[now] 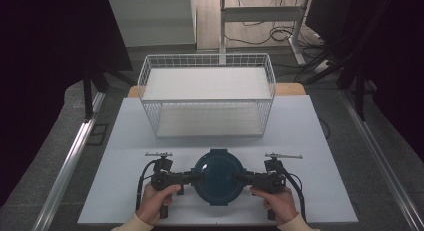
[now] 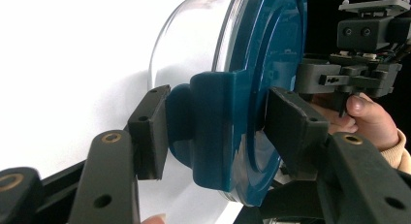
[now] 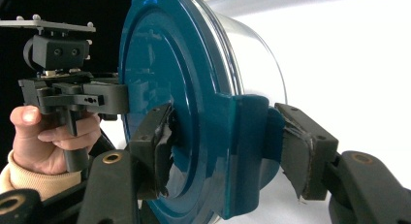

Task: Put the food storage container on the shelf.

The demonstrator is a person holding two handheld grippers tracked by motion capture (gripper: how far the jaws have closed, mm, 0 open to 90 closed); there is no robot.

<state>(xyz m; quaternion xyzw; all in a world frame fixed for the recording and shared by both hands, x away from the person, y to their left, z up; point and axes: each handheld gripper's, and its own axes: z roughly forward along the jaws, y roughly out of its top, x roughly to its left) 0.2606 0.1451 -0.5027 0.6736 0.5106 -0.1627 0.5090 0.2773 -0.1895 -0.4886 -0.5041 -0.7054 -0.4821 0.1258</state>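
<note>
high view: round container [image 1: 218, 177] with a blue lid sits on the white table [image 1: 125, 156] in front of the wire basket [image 1: 207, 93], between left gripper [image 1: 196, 177] and right gripper [image 1: 241, 178]; jaw tips hard to make out here, forearms cut off at the bottom edge.
left gripper view: left gripper [image 2: 215, 124] pinches the lid's side clip, pads pressed on both faces; the clear bowl is cut off at the top.
right gripper view: right gripper [image 3: 228, 141] clamps the opposite clip, torn pads touching it.
</note>
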